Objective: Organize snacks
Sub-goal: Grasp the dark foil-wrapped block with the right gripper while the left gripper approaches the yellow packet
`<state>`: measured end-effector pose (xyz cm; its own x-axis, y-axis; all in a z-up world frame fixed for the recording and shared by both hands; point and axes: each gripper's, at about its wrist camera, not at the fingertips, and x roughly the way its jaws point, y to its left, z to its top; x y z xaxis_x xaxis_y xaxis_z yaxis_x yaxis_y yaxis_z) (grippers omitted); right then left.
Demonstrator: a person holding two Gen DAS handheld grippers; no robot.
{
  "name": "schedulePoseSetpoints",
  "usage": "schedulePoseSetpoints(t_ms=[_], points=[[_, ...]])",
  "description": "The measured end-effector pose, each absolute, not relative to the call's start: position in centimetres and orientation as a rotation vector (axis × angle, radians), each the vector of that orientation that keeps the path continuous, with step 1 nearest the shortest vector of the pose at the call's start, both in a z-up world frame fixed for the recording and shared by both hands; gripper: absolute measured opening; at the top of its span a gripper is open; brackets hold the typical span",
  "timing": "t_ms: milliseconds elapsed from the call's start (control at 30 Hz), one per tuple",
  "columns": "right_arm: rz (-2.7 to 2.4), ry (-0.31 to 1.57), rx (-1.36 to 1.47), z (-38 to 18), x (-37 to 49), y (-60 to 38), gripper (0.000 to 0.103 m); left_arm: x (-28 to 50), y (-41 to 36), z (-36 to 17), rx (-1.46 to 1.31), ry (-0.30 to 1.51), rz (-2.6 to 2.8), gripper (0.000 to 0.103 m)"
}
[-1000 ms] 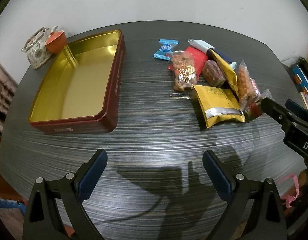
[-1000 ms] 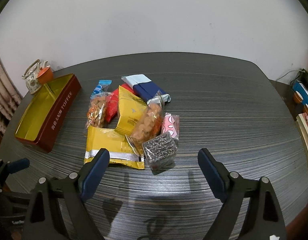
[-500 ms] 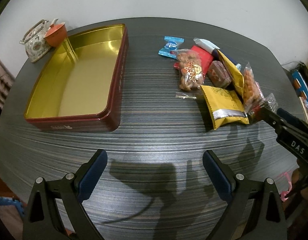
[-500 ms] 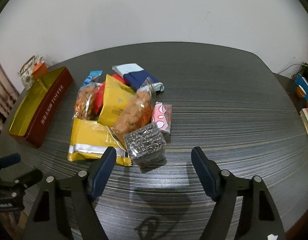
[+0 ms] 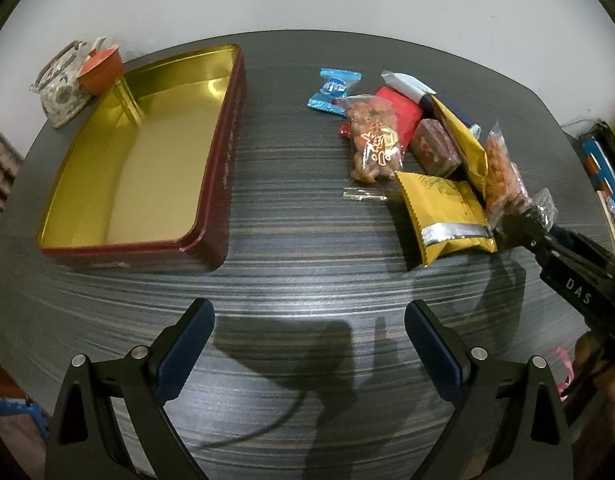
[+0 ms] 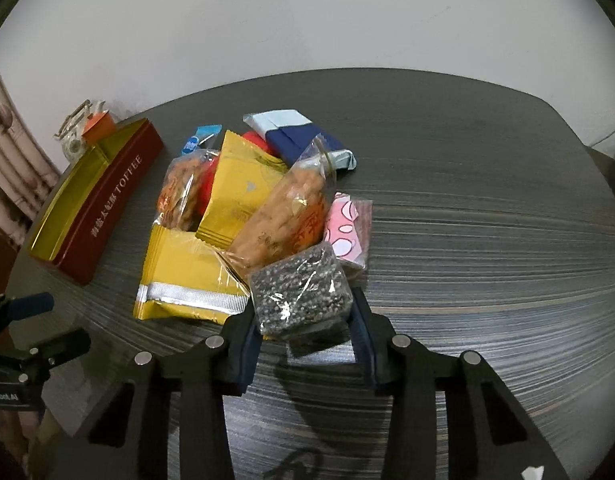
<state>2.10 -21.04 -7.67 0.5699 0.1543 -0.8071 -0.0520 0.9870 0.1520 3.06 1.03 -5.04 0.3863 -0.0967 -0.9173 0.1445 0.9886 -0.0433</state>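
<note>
From my left wrist camera, my left gripper (image 5: pixel 307 340) hangs wide open over the dark striped table (image 5: pixel 307 240), nothing between its blue pads, just as it did a second ago. The open toffee tin (image 5: pixel 147 152) lies ahead to the left, its gold inside bare. It sits a little lower and nearer in this view than before, so I have drifted slightly. Behind its far corner stand a small patterned teapot (image 5: pixel 59 92) and an orange cup (image 5: pixel 101 70). The snack pile lies to the right: a blue candy (image 5: pixel 333 88), a clear peanut bag (image 5: pixel 373 140), a red packet (image 5: pixel 401 110), a yellow pouch (image 5: pixel 443 212). My right gripper (image 5: pixel 525 220) now reaches into the pile's near right edge; a second ago it was further back.

From my right wrist camera, the change is plain. My right gripper (image 6: pixel 305 322) was spread wide short of the pile; now its jaws have closed in on the dark seed packet (image 6: pixel 301 284), pads pressing both sides. The packet rests at the pile's near edge, touching the orange snack bag (image 6: pixel 283 220) and the pink packet (image 6: pixel 343 228). The tin (image 6: pixel 95 200) stays far left, well apart.
</note>
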Motion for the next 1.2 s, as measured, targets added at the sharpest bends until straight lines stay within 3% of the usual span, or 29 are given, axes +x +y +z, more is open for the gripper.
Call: schedulePoseSetpoints(t_ms=[600,1100,1200], points=[[-0.1,0.9,0.108,-7.4,1.9,-27.4,0.035,4.5,-2.4,-4.8,0.071,1.121,-0.377,0.096],[-0.19,0.82,0.08,-8.7,4.6,-29.3,0.033,8.3,-4.5,-6.6,-0.048,1.194,-0.384,0.095],[-0.19,0.829,0.085,-8.8,4.8,-29.4,0.033,9.0,-4.8,-7.0,-0.07,1.211,-0.388,0.083]])
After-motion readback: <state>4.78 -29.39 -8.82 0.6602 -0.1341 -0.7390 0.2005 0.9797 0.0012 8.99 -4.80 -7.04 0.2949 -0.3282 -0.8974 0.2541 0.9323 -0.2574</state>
